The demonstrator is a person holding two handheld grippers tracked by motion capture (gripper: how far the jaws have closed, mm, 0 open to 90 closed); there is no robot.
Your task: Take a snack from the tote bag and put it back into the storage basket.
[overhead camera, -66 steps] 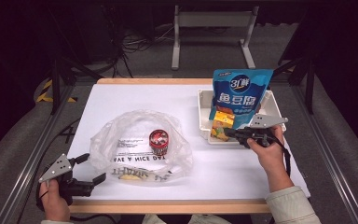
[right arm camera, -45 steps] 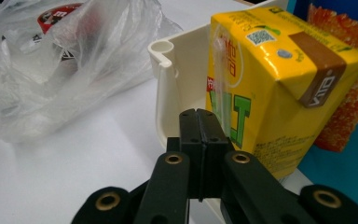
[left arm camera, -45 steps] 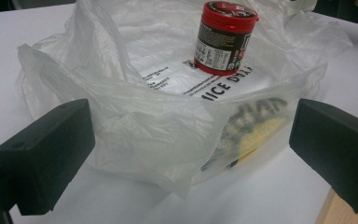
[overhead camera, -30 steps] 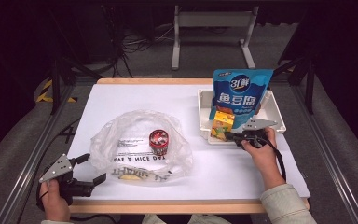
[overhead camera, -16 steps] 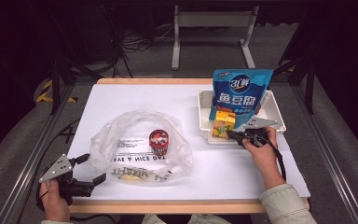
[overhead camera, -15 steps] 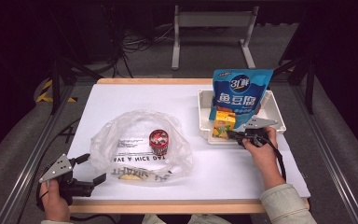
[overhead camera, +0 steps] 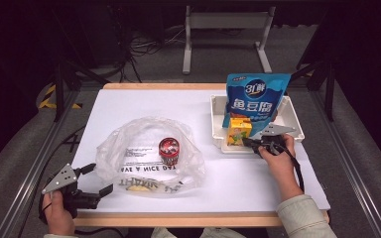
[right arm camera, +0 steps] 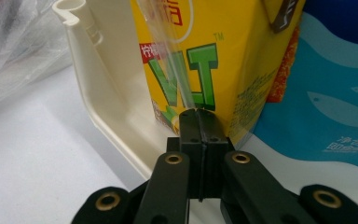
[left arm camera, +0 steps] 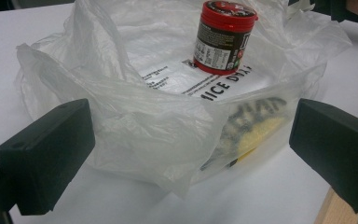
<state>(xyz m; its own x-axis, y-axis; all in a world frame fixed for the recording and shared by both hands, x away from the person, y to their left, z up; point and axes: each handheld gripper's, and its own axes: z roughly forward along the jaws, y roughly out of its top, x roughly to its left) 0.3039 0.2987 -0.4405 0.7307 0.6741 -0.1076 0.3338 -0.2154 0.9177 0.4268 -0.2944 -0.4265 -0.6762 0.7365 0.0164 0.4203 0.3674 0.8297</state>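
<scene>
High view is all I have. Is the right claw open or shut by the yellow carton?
Observer: Shut. The right claw has its jaws pressed together with nothing between them, tips at the yellow carton.
Operator: What's printed on that carton?
Observer: Large green letters on its yellow face.
Operator: And the left claw?
Observer: The left claw is open, jaws wide apart, facing the plastic bag with the red-lidded jar behind.

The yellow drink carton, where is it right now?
In the high view the yellow drink carton stands at the table's right, in the white plastic tray, just in front of the blue snack pouch, with the shut right gripper at its base.
</scene>
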